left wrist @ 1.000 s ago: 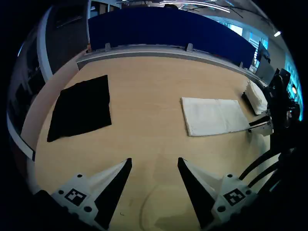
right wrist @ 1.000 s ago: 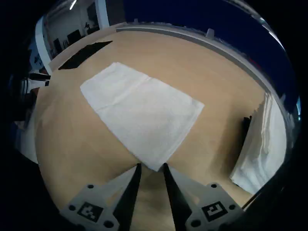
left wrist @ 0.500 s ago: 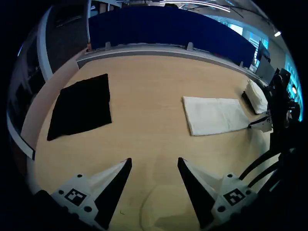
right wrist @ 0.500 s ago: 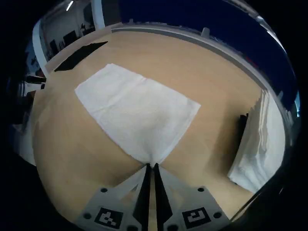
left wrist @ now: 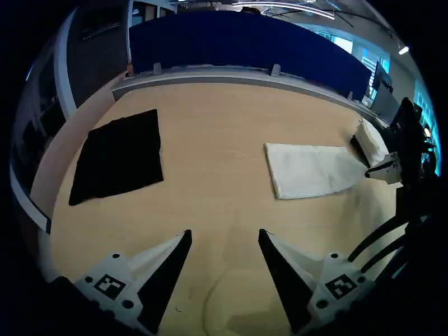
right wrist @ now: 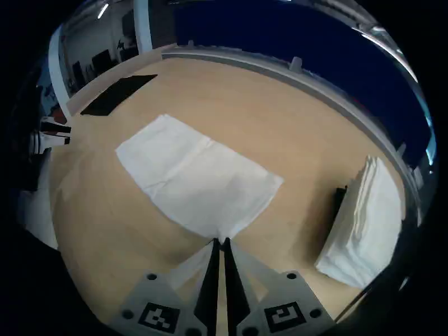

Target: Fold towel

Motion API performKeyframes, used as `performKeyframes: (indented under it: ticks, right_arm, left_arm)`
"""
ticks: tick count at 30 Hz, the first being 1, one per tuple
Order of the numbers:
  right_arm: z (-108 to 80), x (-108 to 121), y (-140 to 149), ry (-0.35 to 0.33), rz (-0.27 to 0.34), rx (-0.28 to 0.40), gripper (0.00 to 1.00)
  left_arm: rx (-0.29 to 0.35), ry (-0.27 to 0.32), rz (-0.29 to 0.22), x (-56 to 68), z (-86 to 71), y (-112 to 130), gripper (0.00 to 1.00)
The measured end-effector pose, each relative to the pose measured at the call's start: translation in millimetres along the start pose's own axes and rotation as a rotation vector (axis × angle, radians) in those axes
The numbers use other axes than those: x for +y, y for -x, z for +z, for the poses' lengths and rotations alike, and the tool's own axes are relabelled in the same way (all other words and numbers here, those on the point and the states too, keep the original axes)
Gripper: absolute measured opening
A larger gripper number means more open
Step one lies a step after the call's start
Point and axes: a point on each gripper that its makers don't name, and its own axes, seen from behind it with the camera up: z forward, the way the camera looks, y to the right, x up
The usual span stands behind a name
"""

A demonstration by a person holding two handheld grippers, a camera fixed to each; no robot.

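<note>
Pinching near corner of white towel (right wrist: pixel 196 179), my right gripper (right wrist: pixel 219 242) clamped tight | towel flat on table (right wrist: pixel 280 106) at 12 o'clock | my left gripper (left wrist: pixel 224 238) spread wide, empty, towel at 2 o'clock

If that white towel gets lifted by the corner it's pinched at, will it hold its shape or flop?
Probably floppy: the white towel peaks into a soft tent where the right gripper pinches its corner. Likely light, since it lies thin and flat on the table. The rest would likely sag and drag behind.
</note>
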Motion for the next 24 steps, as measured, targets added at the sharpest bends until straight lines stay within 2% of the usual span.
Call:
performKeyframes:
  ticks: [5,12,24]
  right_arm:
    - [-15.4,-3.1,-24.1,0.011,-0.049,0.015,0.06]
    - [-29.1,-7.3,-57.8,0.033,-0.152,0.018,0.06]
    - [-24.0,-21.8,-88.1,0.024,-0.239,0.006,0.05]
  left_arm:
    - [0.014,0.002,0.001,-1.8,-3.8,-4.0,0.88]
    - [0.032,0.01,0.0,-4.0,-8.0,-8.2,0.88]
    - [0.045,0.027,-0.009,-5.6,-14.4,-9.8,0.88]
